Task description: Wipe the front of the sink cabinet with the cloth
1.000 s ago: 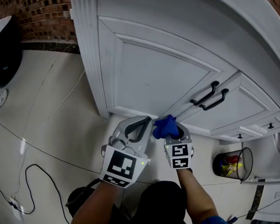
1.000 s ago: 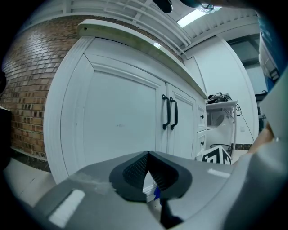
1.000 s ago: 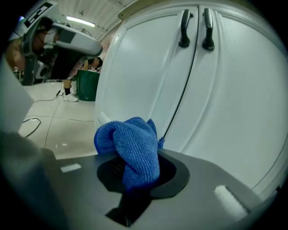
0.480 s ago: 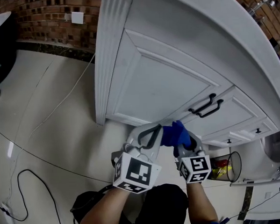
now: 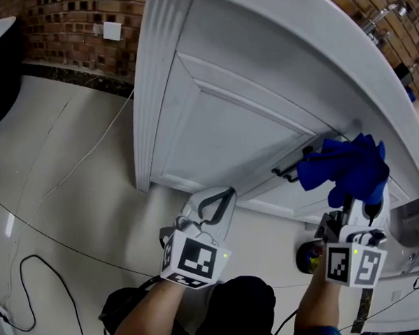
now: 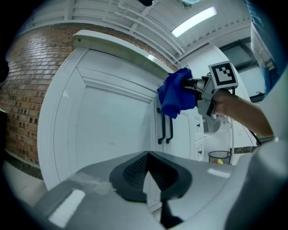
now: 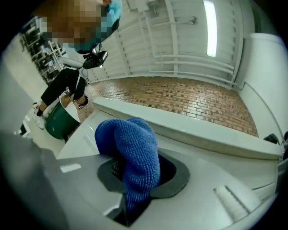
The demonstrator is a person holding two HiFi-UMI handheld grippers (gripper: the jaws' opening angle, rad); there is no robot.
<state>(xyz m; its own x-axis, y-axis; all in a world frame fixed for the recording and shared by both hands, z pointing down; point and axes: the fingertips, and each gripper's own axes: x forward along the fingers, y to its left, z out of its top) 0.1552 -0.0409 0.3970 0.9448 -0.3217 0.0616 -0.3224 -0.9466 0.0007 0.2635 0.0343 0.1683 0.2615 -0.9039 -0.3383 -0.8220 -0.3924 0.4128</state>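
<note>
The white sink cabinet (image 5: 242,119) fills twelve o'clock. At three o'clock the blue cloth (image 5: 346,164) hangs bunched near the cabinet's top edge, pinched in the right gripper (image 7: 130,188). The left gripper (image 6: 146,179) sits clenched on nothing at six. If the cloth drags over the black handles (image 5: 291,169), its loose folds could snag and pull free.

Cloth (image 5: 346,166): solid blue, knitted texture. Sink cabinet (image 5: 228,120): plain white, with black handles (image 5: 293,167). Left gripper (image 5: 225,196) and right gripper (image 5: 356,199): grey bodies, black pads (image 6: 132,173), black-and-white square markers. Wall (image 5: 69,23): brown brick pattern. Floor (image 5: 63,185): cream, crossed by a black cable (image 5: 32,260).
</note>
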